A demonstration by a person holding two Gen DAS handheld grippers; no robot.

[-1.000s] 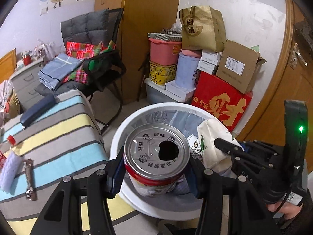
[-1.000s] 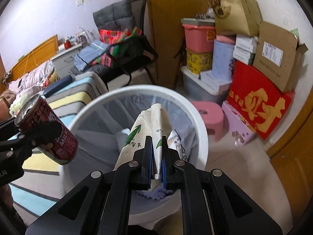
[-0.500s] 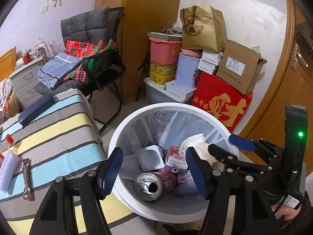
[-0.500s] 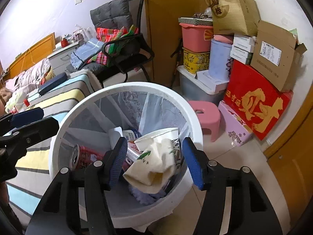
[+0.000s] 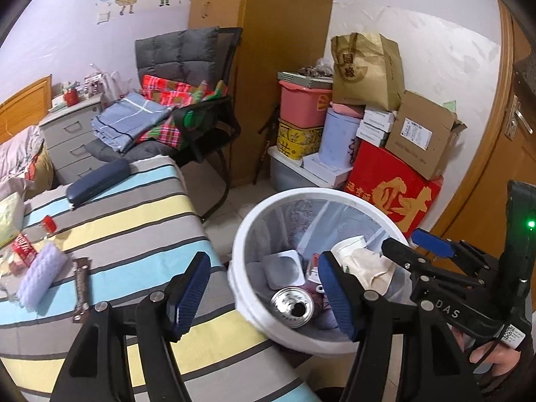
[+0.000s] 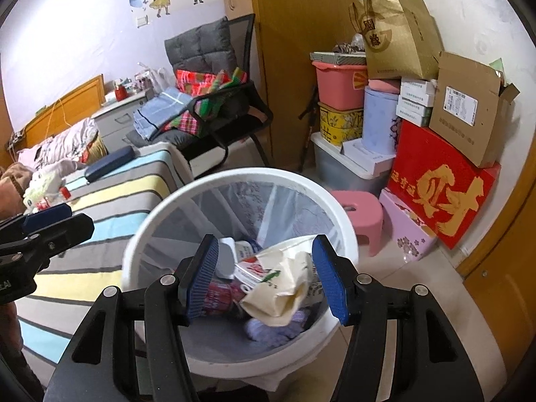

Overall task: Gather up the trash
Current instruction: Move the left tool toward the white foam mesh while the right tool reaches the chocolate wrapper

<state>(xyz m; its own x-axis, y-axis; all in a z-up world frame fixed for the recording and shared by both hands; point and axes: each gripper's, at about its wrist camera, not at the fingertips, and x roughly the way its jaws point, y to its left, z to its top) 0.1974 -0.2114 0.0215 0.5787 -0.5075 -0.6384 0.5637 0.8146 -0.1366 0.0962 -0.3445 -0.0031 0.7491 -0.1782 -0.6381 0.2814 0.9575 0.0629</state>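
Trash left on the table (image 5: 140,221) sits far left of the bin (image 5: 264,328); left claw (image 5: 264,291), empty and spread wide, is nearer, and the wrapper (image 5: 82,288) lies lengthwise.

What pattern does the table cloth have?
Stripes of grey, light blue, yellow and white on the table cloth; the left wrist view shows it best.

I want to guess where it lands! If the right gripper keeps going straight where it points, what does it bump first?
Probably the crumpled paper bag lying on top inside the white bin. It sits right between the open right gripper fingers, though depth is hard to judge.
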